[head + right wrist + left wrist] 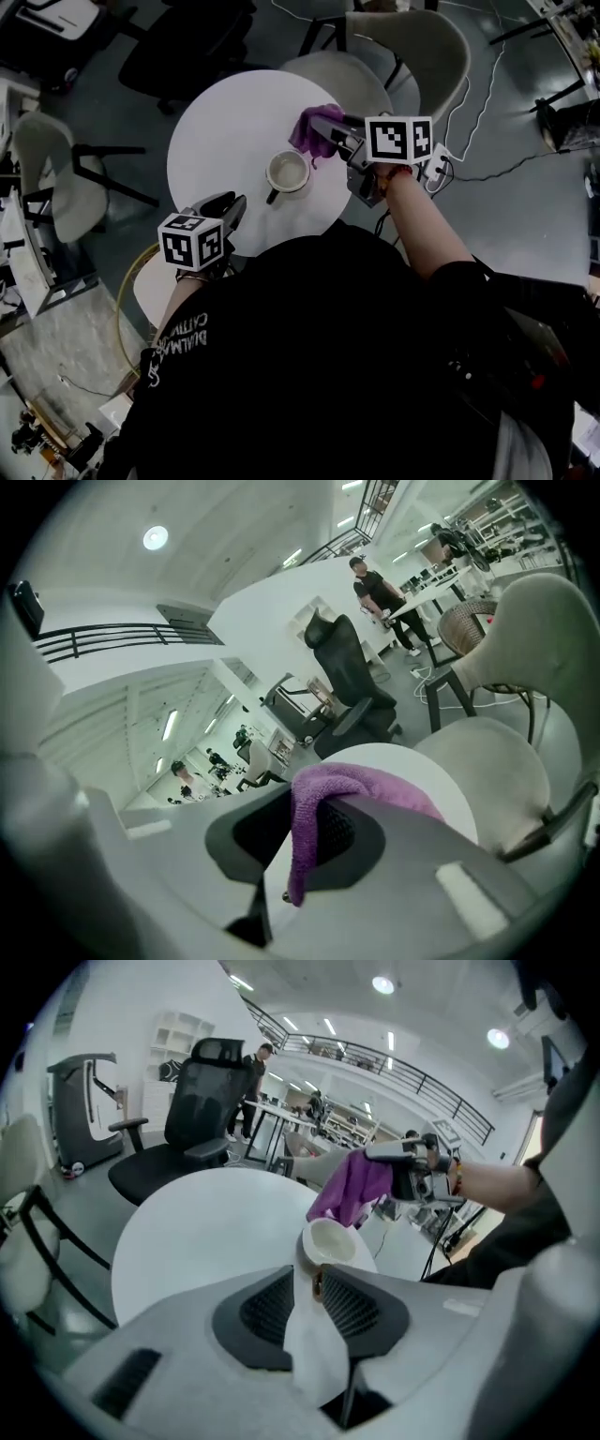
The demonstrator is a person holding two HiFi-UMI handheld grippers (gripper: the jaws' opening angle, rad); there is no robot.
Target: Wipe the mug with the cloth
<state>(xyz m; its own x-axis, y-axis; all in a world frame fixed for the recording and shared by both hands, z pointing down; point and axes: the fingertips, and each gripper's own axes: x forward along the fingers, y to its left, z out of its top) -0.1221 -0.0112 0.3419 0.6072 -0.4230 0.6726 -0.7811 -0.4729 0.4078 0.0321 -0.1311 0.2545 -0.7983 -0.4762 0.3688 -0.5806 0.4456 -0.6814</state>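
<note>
my right tool [323,129] was pinched tight on the purple cloth [319,803], which hung from it in a loose fold just beside the far rim of the mug [287,172]; i could not tell whether the cloth touched the rim. the mug stood upright and empty near the middle of the round white table [211,141]. its handle pointed back toward my left tool [234,208], and the left gripper view showed the handle dead ahead on the line between the jaws. that tool hovered over the near edge of the table, short of the handle, with its jaws only narrowly parted and nothing between them. so the cloth side was nearer the mug. i judged the left tool would have to go straight forward to steady the handle.
</note>
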